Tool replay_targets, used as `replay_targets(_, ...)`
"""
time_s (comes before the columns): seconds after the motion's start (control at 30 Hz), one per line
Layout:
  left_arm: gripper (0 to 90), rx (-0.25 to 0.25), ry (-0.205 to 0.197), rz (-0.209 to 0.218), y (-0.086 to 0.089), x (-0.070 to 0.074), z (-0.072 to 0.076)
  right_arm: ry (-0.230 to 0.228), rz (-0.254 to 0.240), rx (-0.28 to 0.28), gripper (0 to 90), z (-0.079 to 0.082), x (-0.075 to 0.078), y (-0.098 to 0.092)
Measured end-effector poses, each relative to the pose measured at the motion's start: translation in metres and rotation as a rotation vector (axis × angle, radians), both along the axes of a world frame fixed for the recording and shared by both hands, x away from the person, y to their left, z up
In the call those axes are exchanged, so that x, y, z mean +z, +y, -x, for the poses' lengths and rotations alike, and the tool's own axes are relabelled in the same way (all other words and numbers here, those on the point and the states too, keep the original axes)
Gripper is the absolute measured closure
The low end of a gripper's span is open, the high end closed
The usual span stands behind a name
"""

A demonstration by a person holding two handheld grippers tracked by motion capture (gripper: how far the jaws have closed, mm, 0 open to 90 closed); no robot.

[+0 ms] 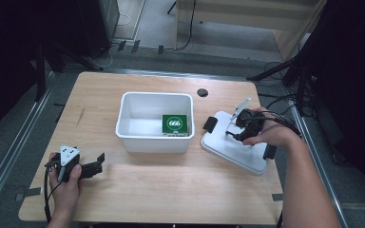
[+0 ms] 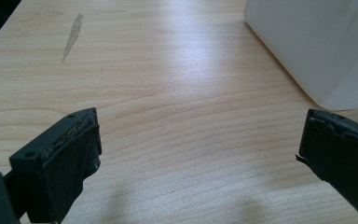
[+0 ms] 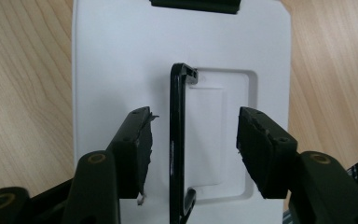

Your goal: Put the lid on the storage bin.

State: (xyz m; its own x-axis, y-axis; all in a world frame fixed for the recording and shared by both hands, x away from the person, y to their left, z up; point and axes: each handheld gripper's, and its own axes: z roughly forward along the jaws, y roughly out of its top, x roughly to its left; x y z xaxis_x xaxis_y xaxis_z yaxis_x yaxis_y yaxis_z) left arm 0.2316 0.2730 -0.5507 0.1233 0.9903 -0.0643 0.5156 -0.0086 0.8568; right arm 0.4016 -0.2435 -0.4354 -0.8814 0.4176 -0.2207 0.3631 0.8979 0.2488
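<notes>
The right gripper [image 3: 193,149] has its fingers [image 3: 137,149] spread around the raised black handle [image 3: 178,140] of a white lid [image 3: 107,70], not touching it; the high view shows that lid lying flat on the desk [image 1: 171,190] right of the white bin [image 1: 154,121]. The left gripper [image 2: 198,154] hovers wide open over bare wood, holding nothing. A green card [image 1: 174,124] marked 666 lies inside the bin; its smaller print is unreadable.
</notes>
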Motion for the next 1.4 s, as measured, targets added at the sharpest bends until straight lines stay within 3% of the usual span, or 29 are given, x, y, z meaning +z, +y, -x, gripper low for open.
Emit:
replay_targets(0.43,0.0,-0.001,-0.001,-0.002,0.000,0.000,0.000,0.031,0.011,0.006,60.7,0.002,-0.015,-0.006)
replay_targets(0.57,0.0,-0.001,0.000,-0.004,0.000,0.000,0.000,0.006,0.017,-0.005,63.8,0.003,-0.018,-0.008)
replay_targets(0.8,0.0,-0.001,-0.001,-0.004,0.000,0.000,0.000,0.020,0.044,0.004,73.7,0.001,-0.026,-0.010)
replay_targets(1.0,0.0,-0.001,-0.002,-0.005,-0.001,0.000,0.000,0.025,0.031,0.008,82.5,0.001,-0.024,-0.010)
replay_targets(1.13,0.0,-0.002,-0.003,-0.005,-0.001,0.000,0.000,0.006,0.030,-0.001,85.4,0.001,-0.022,-0.012)
replay_targets(1.4,0.0,-0.003,0.000,-0.005,-0.001,0.000,0.000,0.001,0.014,0.019,85.8,0.002,-0.015,-0.020)
